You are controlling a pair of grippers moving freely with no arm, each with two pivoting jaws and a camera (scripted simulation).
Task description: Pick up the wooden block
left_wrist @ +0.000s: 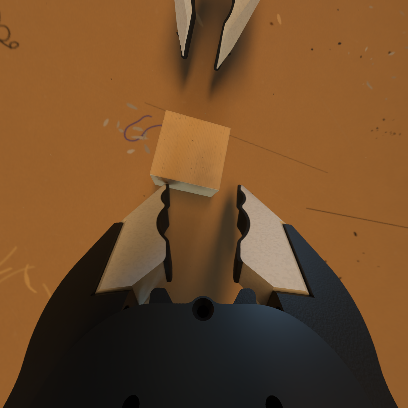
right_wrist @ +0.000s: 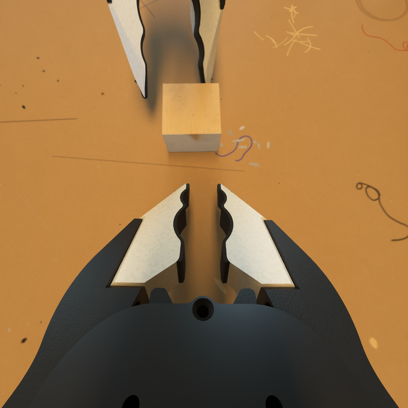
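Note:
The wooden block (left_wrist: 191, 152), a light cube, rests on the orange-brown table; it also shows in the right wrist view (right_wrist: 191, 110). My left gripper (left_wrist: 203, 186) is open and empty, just short of the block's near side, and its left fingertip overlaps the block's near left corner. From the right wrist view the left gripper (right_wrist: 174, 89) stands right behind the block. My right gripper (right_wrist: 203, 184) is open with a narrow gap, empty, a short way from the block on the opposite side; it shows at the top of the left wrist view (left_wrist: 200, 63).
The table (left_wrist: 309, 110) bears thin scratch lines, dark specks and scribbles: a purple squiggle (right_wrist: 240, 148) next to the block, a yellow scribble (right_wrist: 293, 33) and a black curl (right_wrist: 375, 198) farther off.

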